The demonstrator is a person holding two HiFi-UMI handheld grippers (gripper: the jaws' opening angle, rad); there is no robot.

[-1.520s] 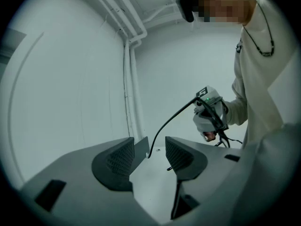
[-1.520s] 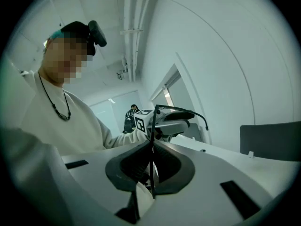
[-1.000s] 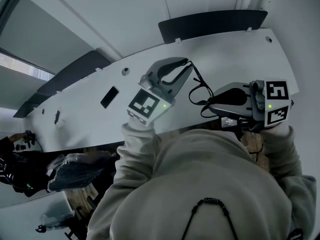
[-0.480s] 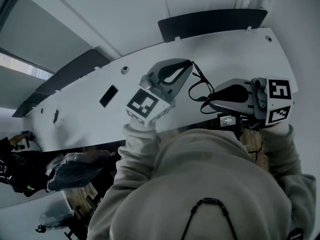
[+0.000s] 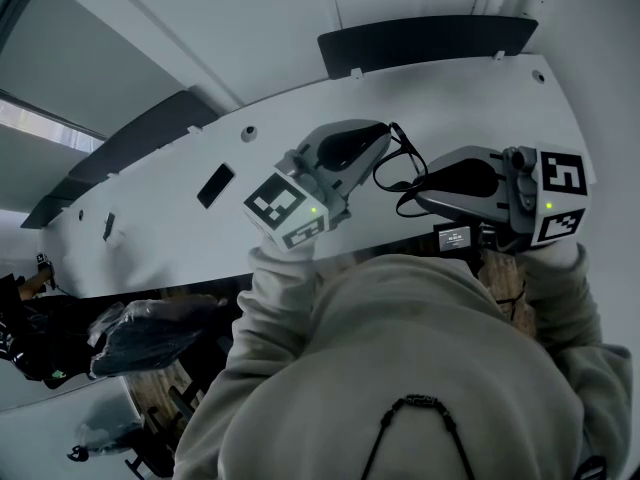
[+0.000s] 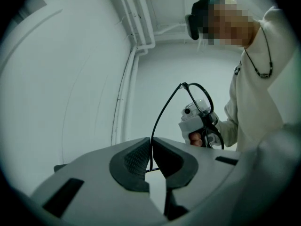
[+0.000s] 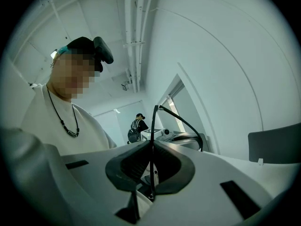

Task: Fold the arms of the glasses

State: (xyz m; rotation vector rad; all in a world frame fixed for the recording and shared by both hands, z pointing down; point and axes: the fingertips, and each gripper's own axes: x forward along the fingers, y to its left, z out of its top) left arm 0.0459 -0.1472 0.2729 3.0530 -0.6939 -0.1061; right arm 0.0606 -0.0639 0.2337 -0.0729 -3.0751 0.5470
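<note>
White table [image 5: 480, 103] under both tools; the only container in sight is a clear plastic bag [image 5: 150, 330] at the lower left of the head view, below the table's near edge, with something dark inside; what it is cannot be made out. You hold both tools level over the table with their tips facing each other; the glasses [image 5: 400, 173] hang in the air between them, clear of the tabletop. Your left gripper [image 5: 382, 136] has just been closing its jaws, and they now pinch the end of one thin black arm [image 6: 163, 112]. In the left gripper view that arm runs up from between the ribbed pads [image 6: 134, 157] to its joint with the front; the rims drop from there toward your right gripper [image 5: 422, 196], with your hand [image 6: 194, 138] on its grip just behind them. The right gripper's jaws are closed on a thin black part of the front, seen edge-on as a vertical line between the pads in the right gripper view; from the top of that line the arm bends away to the right, toward the left gripper. The glasses span the gap, one end in each tool; the arm stands out at an angle from the front, not flat against it. A small black rectangle [image 5: 217, 190] lies on the table to the left of the left gripper; a dark curved panel [image 5: 425, 43] stands beyond the far edge; a person [image 7: 136, 126] stands far off in the right gripper view.
</note>
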